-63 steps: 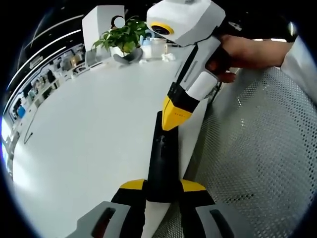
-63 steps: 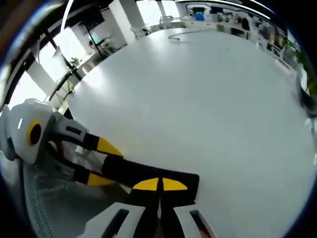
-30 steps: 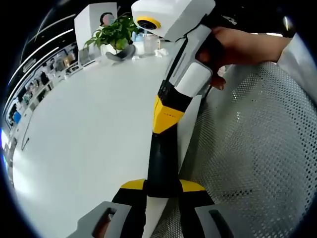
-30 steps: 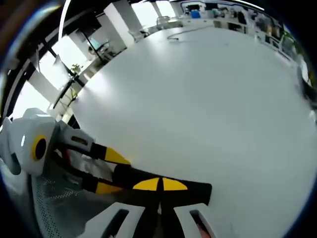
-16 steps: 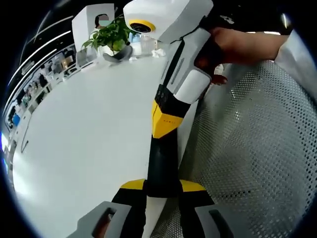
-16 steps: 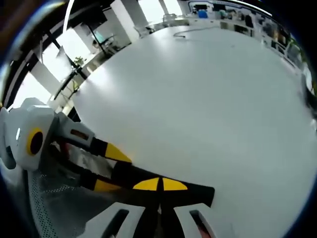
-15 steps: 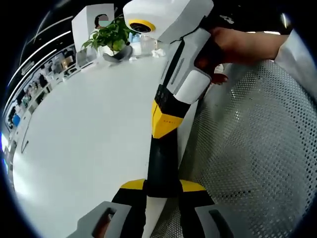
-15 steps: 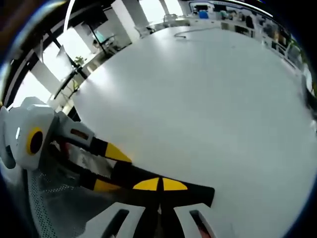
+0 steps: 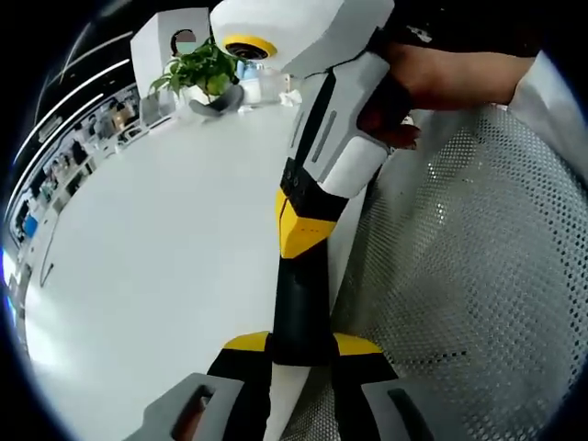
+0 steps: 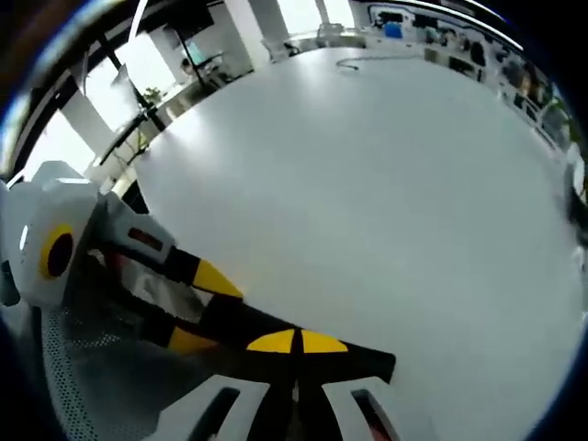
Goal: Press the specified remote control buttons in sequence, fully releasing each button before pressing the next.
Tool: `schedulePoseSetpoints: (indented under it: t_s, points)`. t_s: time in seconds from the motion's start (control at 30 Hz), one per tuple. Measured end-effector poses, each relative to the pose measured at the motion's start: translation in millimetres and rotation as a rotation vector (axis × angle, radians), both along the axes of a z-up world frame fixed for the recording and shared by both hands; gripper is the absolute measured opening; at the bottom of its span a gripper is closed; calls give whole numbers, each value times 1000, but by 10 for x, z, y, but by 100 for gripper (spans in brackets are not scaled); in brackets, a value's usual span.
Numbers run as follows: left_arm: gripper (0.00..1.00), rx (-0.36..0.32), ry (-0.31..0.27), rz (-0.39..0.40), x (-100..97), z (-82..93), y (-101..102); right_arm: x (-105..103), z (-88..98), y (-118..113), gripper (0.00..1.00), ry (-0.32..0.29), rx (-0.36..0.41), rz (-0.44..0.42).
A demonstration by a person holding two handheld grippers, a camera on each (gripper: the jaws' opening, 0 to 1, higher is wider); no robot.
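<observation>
You are holding the long black remote control (image 9: 301, 299) out over the near edge of the wide white table (image 9: 156, 239); your left gripper (image 9: 301, 349) is pinching its near end, its 2 yellow-tipped jaws pressing in from either side, so the remote is running straight away from that camera. In the right gripper view the same black remote (image 10: 367, 360) is lying crosswise just past your right gripper (image 10: 296, 342), with the left gripper (image 10: 197, 308) gripping its far end from the left of that picture.

Your right gripper (image 9: 299, 234) is coming down onto the top face of the remote, in the left gripper view from above; its 2 yellow tips are sitting together with no gap between them, both there and in its own view, and they are resting against the black face about midway along it. You cannot make out which button lies under them, since the tips are covering that spot.

Your hand (image 9: 432, 78) is wrapping the white handle of the right gripper at the upper right; a white sleeve (image 9: 565, 96) is showing beside it.

Beyond the table edge a grey perforated mesh surface (image 9: 478, 276) is spreading to the right, below the remote. At the far end of the table a green leafy plant (image 9: 197, 69) is standing in front of a white box-shaped object (image 9: 165, 41). A thin dark cable (image 10: 354, 64) is lying on the far part of the table in the right gripper view.
</observation>
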State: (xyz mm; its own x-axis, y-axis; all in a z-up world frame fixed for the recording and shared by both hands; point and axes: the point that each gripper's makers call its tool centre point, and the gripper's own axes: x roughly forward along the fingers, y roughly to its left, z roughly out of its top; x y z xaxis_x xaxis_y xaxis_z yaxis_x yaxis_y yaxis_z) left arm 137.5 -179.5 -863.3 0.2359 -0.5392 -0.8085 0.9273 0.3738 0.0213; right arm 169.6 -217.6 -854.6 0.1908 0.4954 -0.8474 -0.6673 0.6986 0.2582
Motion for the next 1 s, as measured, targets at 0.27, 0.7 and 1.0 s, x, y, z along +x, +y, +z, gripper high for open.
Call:
schedulePoseSetpoints:
  t_s: [0.27,0.7,1.0]
  points:
    - [24,29,-20,-5,26,-3,28,22,37,-40,0,100,52,-113]
    - [24,-14,-24,42,105,75,19,29,71,-63,0,86,45,-116]
    - [24,10,-37,27,101,28,33,24,58,-30,0,74,35,-86]
